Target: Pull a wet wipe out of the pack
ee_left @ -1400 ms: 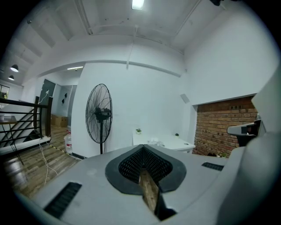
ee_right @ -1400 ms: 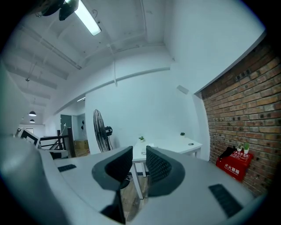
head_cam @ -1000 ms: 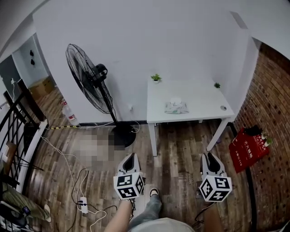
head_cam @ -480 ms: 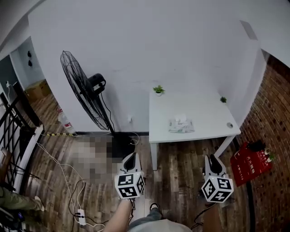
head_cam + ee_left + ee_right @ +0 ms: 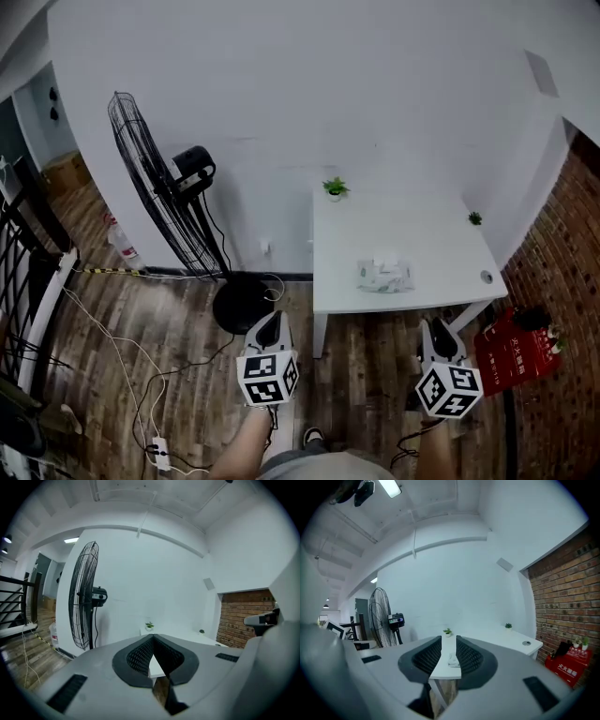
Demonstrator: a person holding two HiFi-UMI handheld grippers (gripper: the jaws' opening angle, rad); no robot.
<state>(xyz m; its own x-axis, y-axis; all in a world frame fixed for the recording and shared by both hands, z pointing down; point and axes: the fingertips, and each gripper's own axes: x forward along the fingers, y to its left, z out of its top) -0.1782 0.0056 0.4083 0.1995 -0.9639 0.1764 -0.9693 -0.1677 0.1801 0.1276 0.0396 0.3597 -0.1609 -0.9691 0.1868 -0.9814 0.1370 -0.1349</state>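
The wet wipe pack [image 5: 384,275] lies flat on the white table [image 5: 431,244], near its front edge, with a white wipe tuft sticking up from its top. Both grippers hang over the wooden floor short of the table, pointing at it and holding nothing. My left gripper [image 5: 270,325] is left of the table leg, and its jaws meet at the tips [image 5: 153,637]. My right gripper [image 5: 437,330] is just in front of the table's front edge. Its jaws stand a little apart [image 5: 449,641], and the wipe pack [image 5: 452,659] shows through the gap.
A tall black pedestal fan [image 5: 164,202] stands left of the table, its round base [image 5: 242,304] close to my left gripper. Small potted plants [image 5: 335,187] sit at the table's back. Cables and a power strip [image 5: 156,452] lie on the floor. A red box [image 5: 511,347] rests by the brick wall.
The view has moved forward towards the table: table and wipe pack now sit lower and nearer in the head view, the fan further left. Both grippers keep their places in the view.
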